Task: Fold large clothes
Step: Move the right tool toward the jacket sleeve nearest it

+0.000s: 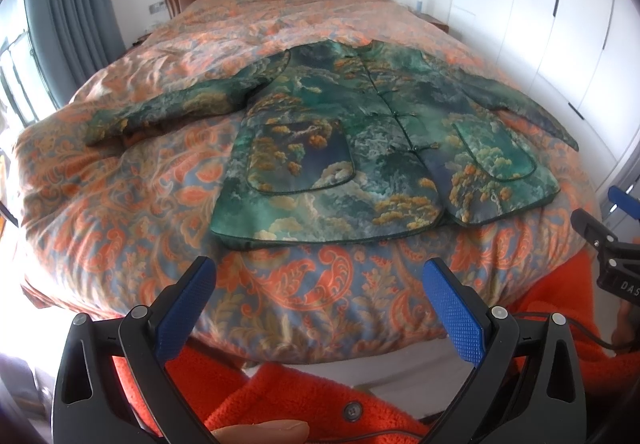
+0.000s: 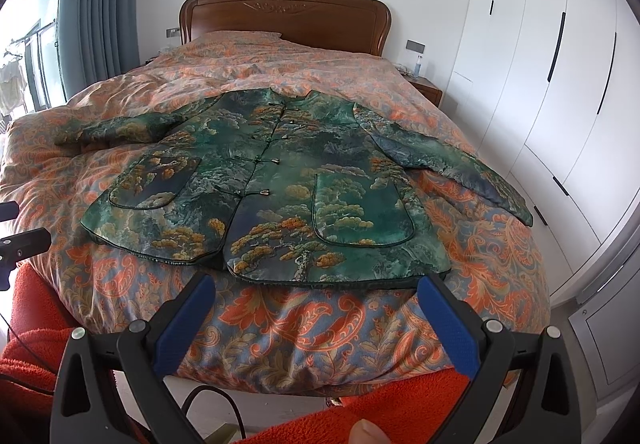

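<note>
Both tongs spread wide, nothing held: left tongs (image 1: 320, 300) and right tongs (image 2: 316, 318) hover short of the bed's foot edge, blue pads apart, not touching fabric. Jacket (image 2: 272, 184), green w/ gold tree print, laid flat face-up on bed (image 2: 280, 324), buttoned down centre, collar toward headboard (image 2: 284, 18), hem nearest tongs. Hem stops just short of foot edge; strip of orange paisley cover bare between hem and tongs. Left sleeve (image 1: 160, 112) stretched sideways, cuff near bed's left edge; right sleeve (image 2: 460, 172) angled out and down, cuff close to right edge. Plenty of bare cover above collar up to headboard, some on both flanks. Two patch pockets on front, left pocket (image 1: 300, 156) and right pocket (image 2: 360, 212), lying flat; contents can't tell. Wardrobe (image 2: 560, 84) w/ closed doors along right wall, narrow gap beside bed. Curtain (image 2: 100, 4) and window on left. Orange fuzzy garment (image 1: 280, 404) on person, below tongs.
</note>
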Action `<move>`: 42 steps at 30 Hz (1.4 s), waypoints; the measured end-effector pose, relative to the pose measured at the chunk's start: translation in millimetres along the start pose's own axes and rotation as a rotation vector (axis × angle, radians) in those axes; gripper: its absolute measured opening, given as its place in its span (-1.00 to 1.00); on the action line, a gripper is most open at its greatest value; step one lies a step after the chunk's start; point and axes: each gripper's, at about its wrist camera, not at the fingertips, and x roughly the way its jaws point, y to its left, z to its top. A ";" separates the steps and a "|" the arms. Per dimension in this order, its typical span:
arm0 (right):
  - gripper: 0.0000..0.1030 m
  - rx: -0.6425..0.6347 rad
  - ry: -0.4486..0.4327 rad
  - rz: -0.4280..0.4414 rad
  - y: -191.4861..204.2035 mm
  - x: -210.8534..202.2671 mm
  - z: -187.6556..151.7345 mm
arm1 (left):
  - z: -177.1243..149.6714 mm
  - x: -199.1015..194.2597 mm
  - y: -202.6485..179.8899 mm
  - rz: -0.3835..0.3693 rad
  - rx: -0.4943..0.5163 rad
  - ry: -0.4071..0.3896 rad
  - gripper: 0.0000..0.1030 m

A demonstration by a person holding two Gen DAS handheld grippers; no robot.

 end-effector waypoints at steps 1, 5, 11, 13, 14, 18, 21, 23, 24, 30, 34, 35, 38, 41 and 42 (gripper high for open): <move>1.00 0.000 0.001 0.000 0.2 0.6 0.0 | -0.9 0.3 0.3 0.001 -0.001 0.001 0.99; 1.00 0.000 0.000 -0.001 0.1 0.7 -0.6 | -3.0 2.0 0.5 0.005 -0.001 0.004 0.99; 1.00 0.003 0.010 0.002 -0.3 3.4 -1.0 | -2.0 4.8 2.8 0.007 -0.005 0.010 0.99; 1.00 0.003 0.009 0.001 -0.6 3.8 -1.0 | -1.1 5.3 2.9 0.011 -0.003 0.010 0.99; 1.00 0.004 0.011 0.002 -0.6 4.0 -1.2 | -1.9 5.0 3.5 0.013 -0.002 0.009 0.99; 1.00 0.005 0.016 0.002 -1.0 5.2 -0.1 | 0.8 5.9 3.4 0.023 0.001 0.015 0.99; 1.00 0.005 0.016 0.003 -0.9 5.6 0.2 | 1.3 6.0 3.7 0.028 0.002 0.017 0.99; 1.00 0.002 0.016 0.002 -0.5 5.7 -0.1 | 1.2 5.9 4.3 0.031 0.002 0.019 0.99; 1.00 0.003 0.016 0.002 -0.8 5.7 0.3 | 2.6 6.3 3.4 0.031 0.002 0.020 0.99; 1.00 0.008 0.012 0.009 -1.4 7.4 0.1 | 2.6 6.2 3.4 0.028 0.000 0.019 0.99; 1.00 0.013 0.002 0.004 -2.7 6.8 1.4 | 3.1 7.0 2.4 0.030 0.004 0.022 0.99; 1.00 0.014 0.000 0.000 -3.4 6.6 1.4 | 3.2 6.6 2.9 0.028 0.003 0.020 0.99; 1.00 0.014 0.004 -0.018 -4.7 7.9 5.1 | 3.3 4.7 4.4 0.002 -0.006 0.000 0.99; 1.00 0.001 0.019 -0.078 -8.6 10.4 12.8 | 3.6 1.3 4.2 -0.010 -0.002 -0.026 0.99; 1.00 -0.004 0.023 -0.103 -10.5 11.2 16.1 | 3.6 0.7 2.9 -0.011 0.002 -0.030 0.99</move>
